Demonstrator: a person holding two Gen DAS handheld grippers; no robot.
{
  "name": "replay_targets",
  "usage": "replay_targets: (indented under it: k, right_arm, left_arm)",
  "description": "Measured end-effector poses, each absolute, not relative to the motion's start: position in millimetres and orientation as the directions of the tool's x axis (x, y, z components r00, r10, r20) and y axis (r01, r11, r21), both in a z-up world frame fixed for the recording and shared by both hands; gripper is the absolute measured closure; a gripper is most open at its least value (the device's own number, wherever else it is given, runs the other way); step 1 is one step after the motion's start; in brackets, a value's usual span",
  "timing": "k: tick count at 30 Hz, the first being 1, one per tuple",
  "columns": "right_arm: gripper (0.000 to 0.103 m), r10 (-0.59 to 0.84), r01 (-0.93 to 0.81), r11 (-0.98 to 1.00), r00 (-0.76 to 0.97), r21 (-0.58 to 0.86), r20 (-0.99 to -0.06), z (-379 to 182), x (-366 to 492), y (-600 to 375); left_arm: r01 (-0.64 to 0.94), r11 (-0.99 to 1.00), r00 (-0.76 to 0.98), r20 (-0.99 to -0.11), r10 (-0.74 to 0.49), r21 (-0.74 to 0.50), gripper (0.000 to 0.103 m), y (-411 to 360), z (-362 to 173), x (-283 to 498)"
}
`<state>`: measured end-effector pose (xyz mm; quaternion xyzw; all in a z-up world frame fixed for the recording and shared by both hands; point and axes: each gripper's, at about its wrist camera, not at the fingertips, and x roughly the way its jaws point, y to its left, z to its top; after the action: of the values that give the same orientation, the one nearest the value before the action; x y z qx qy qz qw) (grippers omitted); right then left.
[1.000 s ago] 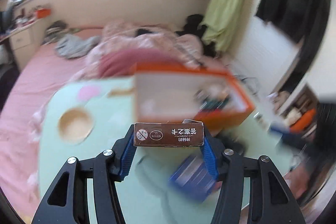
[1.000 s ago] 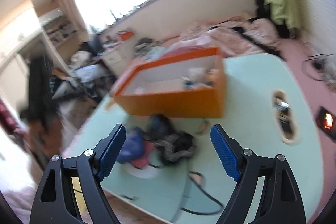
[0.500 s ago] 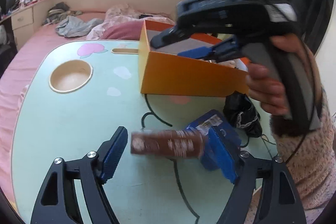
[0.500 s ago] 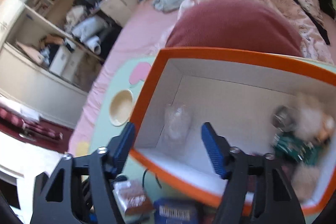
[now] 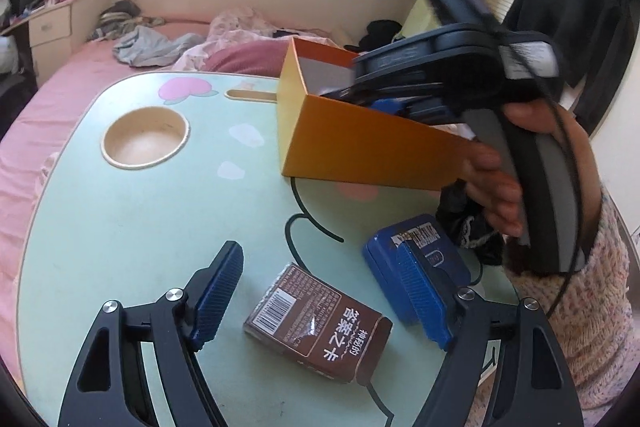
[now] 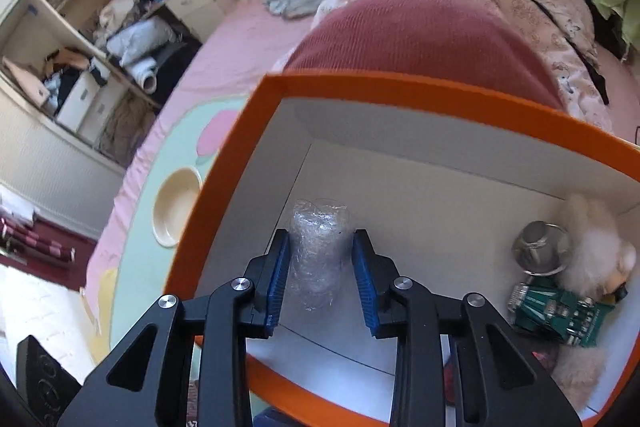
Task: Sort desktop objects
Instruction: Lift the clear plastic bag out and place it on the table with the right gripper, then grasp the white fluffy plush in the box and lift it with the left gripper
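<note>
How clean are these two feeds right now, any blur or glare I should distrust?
Left wrist view: the brown box on the table is sharp with readable print, but the right gripper over the orange box is motion-smeared and the window is blown out. Right wrist view: mostly sharp on the plastic wrap, strong fisheye bending at the edges.

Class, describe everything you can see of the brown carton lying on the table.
The brown carton is a small flat cardboard box, dark brown with white Chinese lettering and a white barcode label. It lies flat on the pale green table, set diagonally, one end flap slightly open. It sits between the open fingers of the left gripper, touching neither, beside a blue box.
</note>
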<state>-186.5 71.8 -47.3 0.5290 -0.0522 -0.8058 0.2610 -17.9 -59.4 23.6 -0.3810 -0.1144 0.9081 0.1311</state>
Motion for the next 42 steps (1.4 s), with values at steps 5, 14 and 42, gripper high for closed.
replay_targets:
  k: [5,14,42]
  right_arm:
    - [0.07,-0.532,0.408,-0.835,-0.433,0.368,-0.728,-4.1,-151.9,96.3]
    - [0.07,-0.346,0.311,-0.932,-0.624,0.184,-0.701,-2.2,-60.7,179.4]
    - [0.023,-0.325,0.27,-0.945,-0.715,0.185,-0.618,-44.5,-41.4,206.7]
  left_arm:
    - [-0.136,-0.922,-0.7,-0.624,0.348,-0.361,0.021,-74.1,25.1,-12.1]
    - [-0.071,-0.904,-0.71,-0.615,0.342,-0.421,0.019,-84.1,21.0,-19.9]
    - [-0.224,-0.94,-0.546,-0.766,0.34,-0.258,0.028,58.1,95.1,-141.4]
